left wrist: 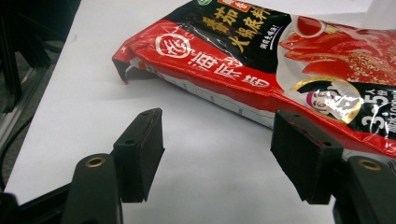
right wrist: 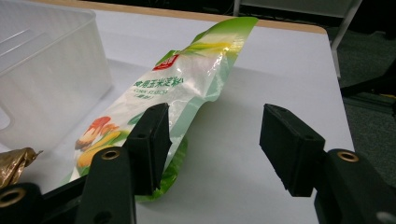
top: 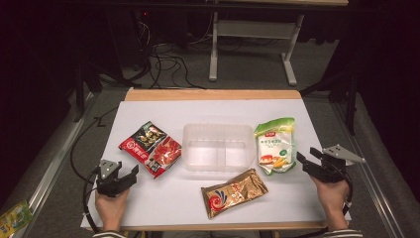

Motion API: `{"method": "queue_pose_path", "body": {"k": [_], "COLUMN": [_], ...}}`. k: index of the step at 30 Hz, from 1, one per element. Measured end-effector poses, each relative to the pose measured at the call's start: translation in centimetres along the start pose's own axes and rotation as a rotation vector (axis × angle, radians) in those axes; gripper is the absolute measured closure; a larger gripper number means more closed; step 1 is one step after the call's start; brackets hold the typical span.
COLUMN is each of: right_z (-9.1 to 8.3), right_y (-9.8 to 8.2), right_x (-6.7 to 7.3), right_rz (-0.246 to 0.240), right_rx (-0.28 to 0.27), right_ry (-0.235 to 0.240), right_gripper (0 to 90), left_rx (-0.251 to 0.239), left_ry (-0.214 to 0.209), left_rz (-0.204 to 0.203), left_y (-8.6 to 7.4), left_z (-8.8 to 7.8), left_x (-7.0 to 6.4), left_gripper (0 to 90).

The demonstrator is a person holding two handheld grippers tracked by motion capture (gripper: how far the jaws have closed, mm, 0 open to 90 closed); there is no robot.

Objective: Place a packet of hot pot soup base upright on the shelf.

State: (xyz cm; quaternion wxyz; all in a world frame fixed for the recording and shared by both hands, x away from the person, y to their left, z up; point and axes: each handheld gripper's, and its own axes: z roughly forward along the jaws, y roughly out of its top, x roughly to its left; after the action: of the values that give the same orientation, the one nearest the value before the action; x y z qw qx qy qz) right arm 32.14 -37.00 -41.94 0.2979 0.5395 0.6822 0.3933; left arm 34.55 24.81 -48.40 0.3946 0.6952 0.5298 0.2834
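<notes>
A clear plastic bin (top: pixel 218 147) stands mid-table, its wall (right wrist: pixel 42 79) also in the right gripper view. A red-and-black pouch (top: pixel 152 148) lies left of it, large in the left gripper view (left wrist: pixel 280 60). A green-and-white pouch (top: pixel 275 145) lies to the bin's right, also seen up close (right wrist: pixel 177 88). A gold pouch (top: pixel 234 192) rests in front. My left gripper (top: pixel 132 173) is open just short of the red pouch, its jaws (left wrist: pixel 217 154) apart over bare table. My right gripper (top: pixel 305 159) is open beside the green pouch's near corner, nothing between its jaws (right wrist: pixel 215 149).
The white tabletop (top: pixel 163 203) has a wooden strip along its far edge (top: pixel 213 94). A white desk frame (top: pixel 252 44) and cables stand on the floor beyond. A small packet (top: pixel 14 217) lies on the floor at the near left.
</notes>
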Motion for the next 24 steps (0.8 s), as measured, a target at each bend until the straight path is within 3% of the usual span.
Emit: {"method": "queue_pose_path", "body": {"k": [8, 15, 24], "right_z": [1.3, 2.2, 5.1], "right_y": [1.4, 2.5, 4.8], "right_x": [-0.1, -0.2, 0.0], "right_rz": [0.003, 0.009, -0.022], "right_rx": [0.040, 0.050, 0.115], "right_ry": [0.034, 0.022, 0.024], "right_gripper": [40.4, 36.9, 33.2], "left_rx": [-0.004, -0.004, -0.001], "left_ry": [-0.001, 0.001, 0.002], "left_rz": [0.007, -0.002, -0.004], "left_y": [0.0, 0.0, 0.0], "left_z": [-0.1, 0.0, 0.0], "left_x": [0.0, 0.0, 0.0], "left_gripper": [35.2, 34.9, 34.4]}}
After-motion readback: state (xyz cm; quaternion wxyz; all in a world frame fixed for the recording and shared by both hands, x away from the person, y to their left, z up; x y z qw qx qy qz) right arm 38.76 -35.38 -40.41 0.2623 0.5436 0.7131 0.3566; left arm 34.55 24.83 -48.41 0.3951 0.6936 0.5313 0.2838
